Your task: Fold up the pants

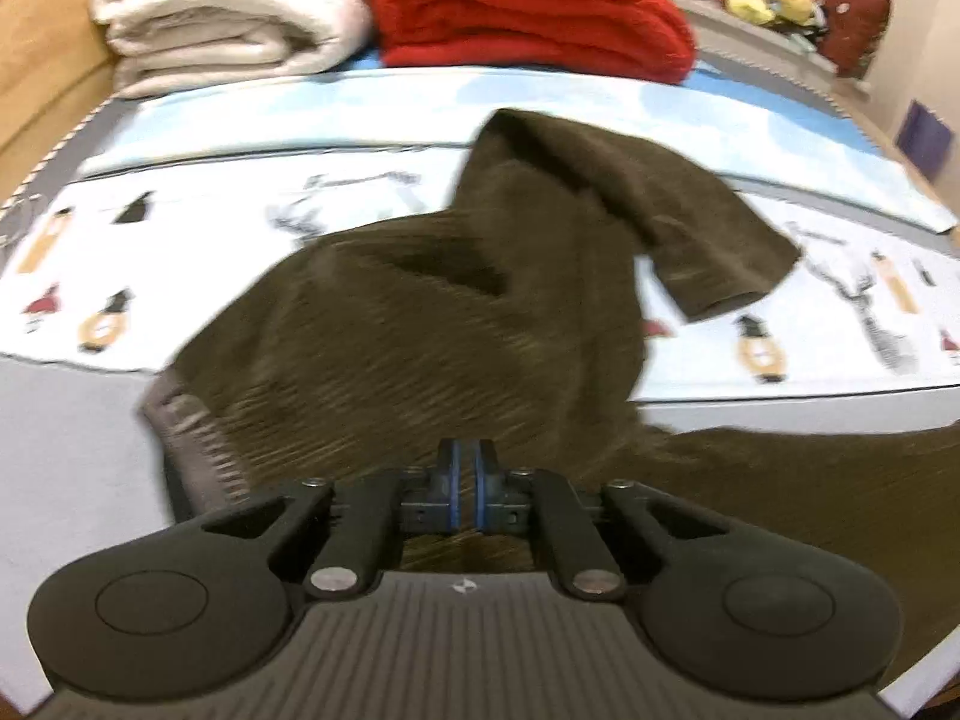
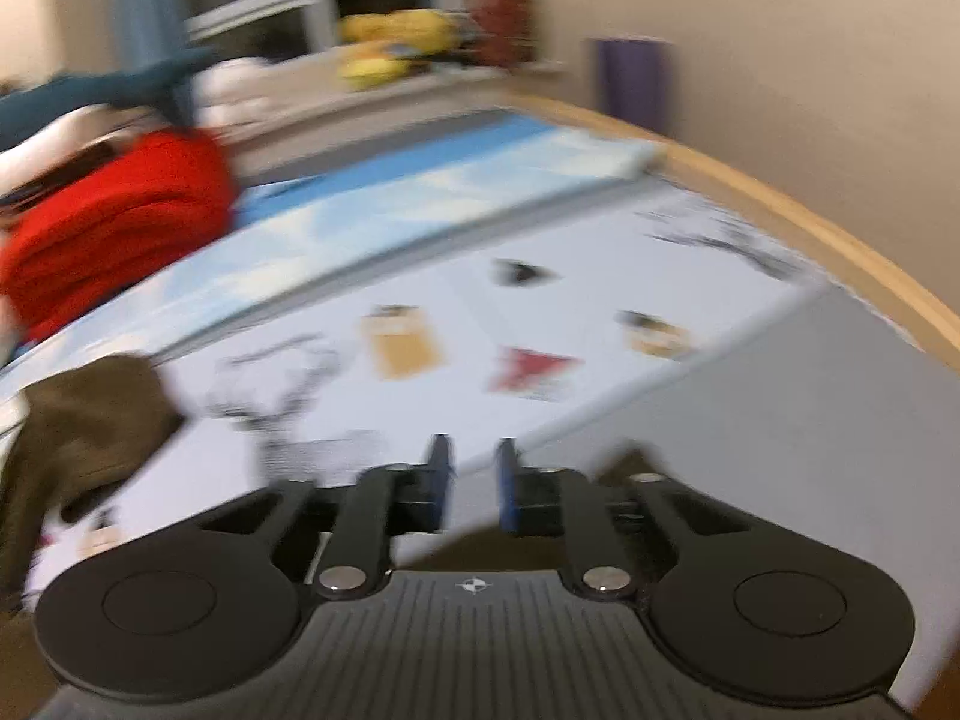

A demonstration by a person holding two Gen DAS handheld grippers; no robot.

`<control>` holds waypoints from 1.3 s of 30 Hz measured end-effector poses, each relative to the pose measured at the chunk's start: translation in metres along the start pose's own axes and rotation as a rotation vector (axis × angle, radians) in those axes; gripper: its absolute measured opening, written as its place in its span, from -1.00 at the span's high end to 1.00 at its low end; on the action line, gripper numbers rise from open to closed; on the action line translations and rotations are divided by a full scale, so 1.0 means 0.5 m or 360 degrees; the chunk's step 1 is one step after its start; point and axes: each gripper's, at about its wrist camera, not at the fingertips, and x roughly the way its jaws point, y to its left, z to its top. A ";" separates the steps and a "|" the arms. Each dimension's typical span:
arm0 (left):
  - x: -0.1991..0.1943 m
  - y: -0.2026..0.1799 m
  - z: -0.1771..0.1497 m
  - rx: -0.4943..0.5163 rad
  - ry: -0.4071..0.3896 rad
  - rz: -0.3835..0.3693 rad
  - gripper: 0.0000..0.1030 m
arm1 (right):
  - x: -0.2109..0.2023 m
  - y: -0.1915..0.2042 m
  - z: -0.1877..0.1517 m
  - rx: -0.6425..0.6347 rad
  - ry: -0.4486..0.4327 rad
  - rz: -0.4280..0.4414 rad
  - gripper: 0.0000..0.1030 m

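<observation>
Pants [image 1: 420, 324], dark brown, hang bunched over the bed [image 1: 72, 480]. Left gripper [image 1: 466, 468] is clamped together against the fabric; right gripper [image 2: 474, 480] stands slightly parted, holding nothing.
</observation>
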 end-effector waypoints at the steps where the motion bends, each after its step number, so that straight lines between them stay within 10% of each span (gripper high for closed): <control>1: 0.005 -0.014 0.005 0.0002 0.0007 -0.0021 0.91 | 0.012 0.034 0.004 -0.0048 -0.0004 0.0064 0.86; 10: 0.085 -0.119 0.055 -0.0128 0.0114 -0.0110 0.89 | 0.100 0.366 -0.026 -0.0427 0.0224 0.0651 0.84; 17: 0.158 -0.149 0.094 -0.0257 0.0232 -0.0110 0.87 | 0.196 0.512 -0.053 -0.0094 0.0512 0.0971 0.53; 20: 0.184 -0.154 0.110 -0.0273 0.0264 -0.0119 0.80 | 0.248 0.558 -0.068 0.0018 0.0579 0.1008 0.19; 32: 0.295 -0.150 0.149 -0.0368 0.0359 -0.0103 -0.18 | 0.435 0.651 -0.103 0.0420 0.0748 0.0966 0.05; 39: 0.341 -0.181 0.159 -0.0288 0.0325 -0.0054 -0.25 | 0.461 0.675 -0.112 0.0407 0.0715 0.0949 0.83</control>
